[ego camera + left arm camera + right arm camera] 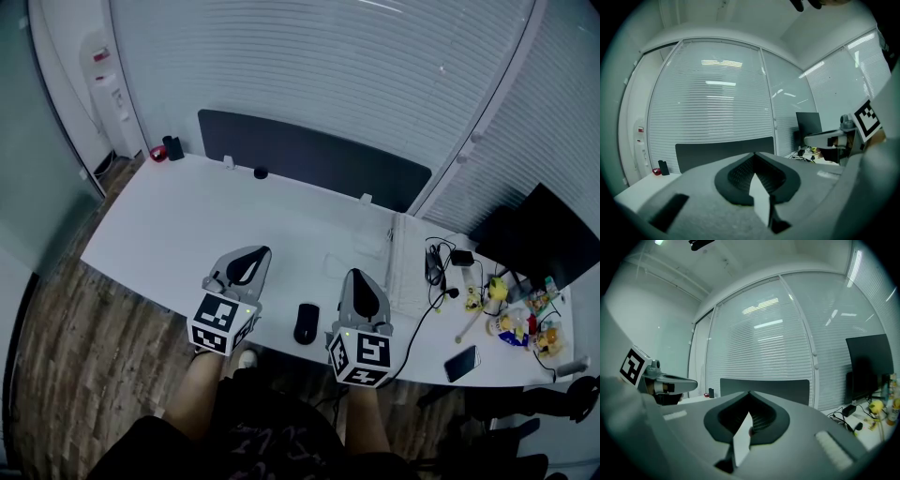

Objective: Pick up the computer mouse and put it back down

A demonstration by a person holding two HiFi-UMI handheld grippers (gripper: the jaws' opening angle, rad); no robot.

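Observation:
The black computer mouse lies on the white desk close to its front edge, between my two grippers and touched by neither. My left gripper hovers to the mouse's left, its jaws pressed together with nothing in them; in the left gripper view it points level towards the blinds. My right gripper sits just right of the mouse, jaws also together and empty, and it faces the same window wall. The mouse is out of sight in both gripper views.
A dark partition panel runs along the desk's back edge. A red item and a black one stand at the far left corner. Cables, a phone, a monitor and small bottles crowd the right end.

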